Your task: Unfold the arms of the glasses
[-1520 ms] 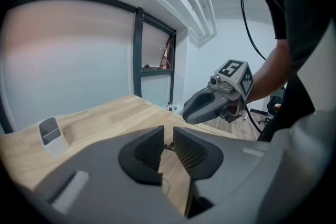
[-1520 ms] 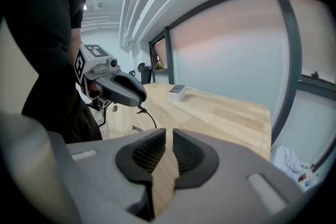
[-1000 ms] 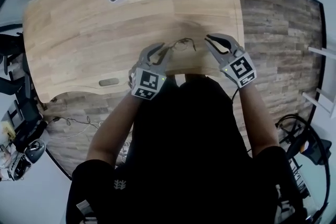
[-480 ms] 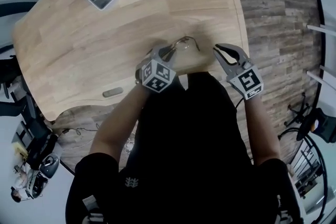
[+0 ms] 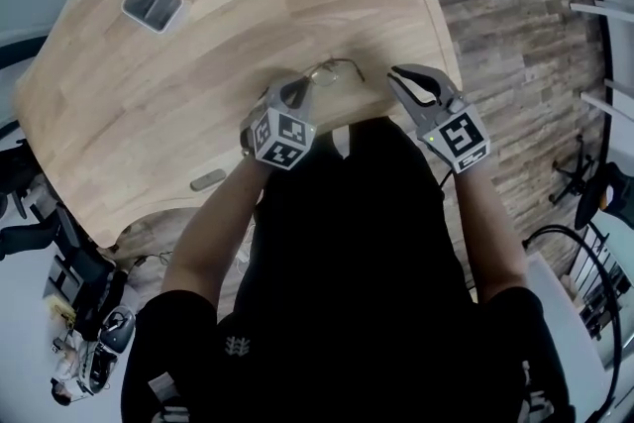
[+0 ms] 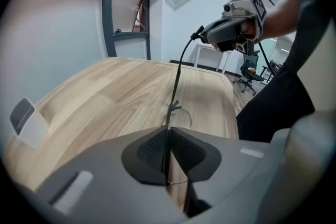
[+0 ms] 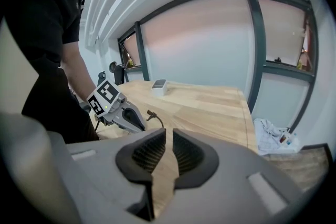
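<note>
Thin wire-framed glasses lie on the wooden table near its front edge. My left gripper is down on their left end. In the left gripper view its jaws are closing, and the pads pinch the thin frame while one arm of the glasses rises away from them. My right gripper hovers just right of the glasses, apart from them; its jaws stand slightly apart with nothing between them. The right gripper view shows the left gripper with the glasses at its tip.
A small grey-and-white box stands far back left on the table. A grey slot sits in the tabletop by the front left edge. My body presses against the table's front edge. A crumpled cloth lies on the floor beyond.
My left gripper has sunk onto the left end of the glasses and its jaws have come together on the frame. The right gripper has shifted slightly and stays beside the glasses.
</note>
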A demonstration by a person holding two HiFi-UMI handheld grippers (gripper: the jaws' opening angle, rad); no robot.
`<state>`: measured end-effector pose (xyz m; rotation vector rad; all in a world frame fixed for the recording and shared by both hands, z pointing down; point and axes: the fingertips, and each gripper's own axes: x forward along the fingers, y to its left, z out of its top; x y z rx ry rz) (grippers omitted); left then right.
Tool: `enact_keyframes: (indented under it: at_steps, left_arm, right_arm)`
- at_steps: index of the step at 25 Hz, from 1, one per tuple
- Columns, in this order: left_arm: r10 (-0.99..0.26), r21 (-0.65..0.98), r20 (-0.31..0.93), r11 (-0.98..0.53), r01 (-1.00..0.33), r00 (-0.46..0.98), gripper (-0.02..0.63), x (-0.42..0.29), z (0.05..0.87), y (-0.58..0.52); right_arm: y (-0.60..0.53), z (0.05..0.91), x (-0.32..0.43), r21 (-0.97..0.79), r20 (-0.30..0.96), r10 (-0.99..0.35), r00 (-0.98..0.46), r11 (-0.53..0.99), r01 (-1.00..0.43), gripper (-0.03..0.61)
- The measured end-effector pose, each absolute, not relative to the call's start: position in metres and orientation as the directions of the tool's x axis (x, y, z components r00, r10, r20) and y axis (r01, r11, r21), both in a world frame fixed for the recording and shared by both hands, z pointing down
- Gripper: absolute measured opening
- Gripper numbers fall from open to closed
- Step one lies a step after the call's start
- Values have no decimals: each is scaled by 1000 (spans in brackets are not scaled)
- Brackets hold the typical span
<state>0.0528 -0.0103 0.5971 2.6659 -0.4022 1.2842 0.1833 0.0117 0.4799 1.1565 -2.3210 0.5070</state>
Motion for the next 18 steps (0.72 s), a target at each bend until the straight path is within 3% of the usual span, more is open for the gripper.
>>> enact_keyframes:
  at_steps: [9, 18]
  left_arm:
    - [-243, -28, 691, -950, -311, 681, 26, 54, 563, -2]
    - [-360, -69, 591, -914, -399, 722, 25, 36, 539, -2]
  right_arm:
    - [9, 461, 174, -70, 558, -633, -537, 609, -790, 31]
    - [-9, 407, 131, -14, 514, -595, -618, 715, -699, 31]
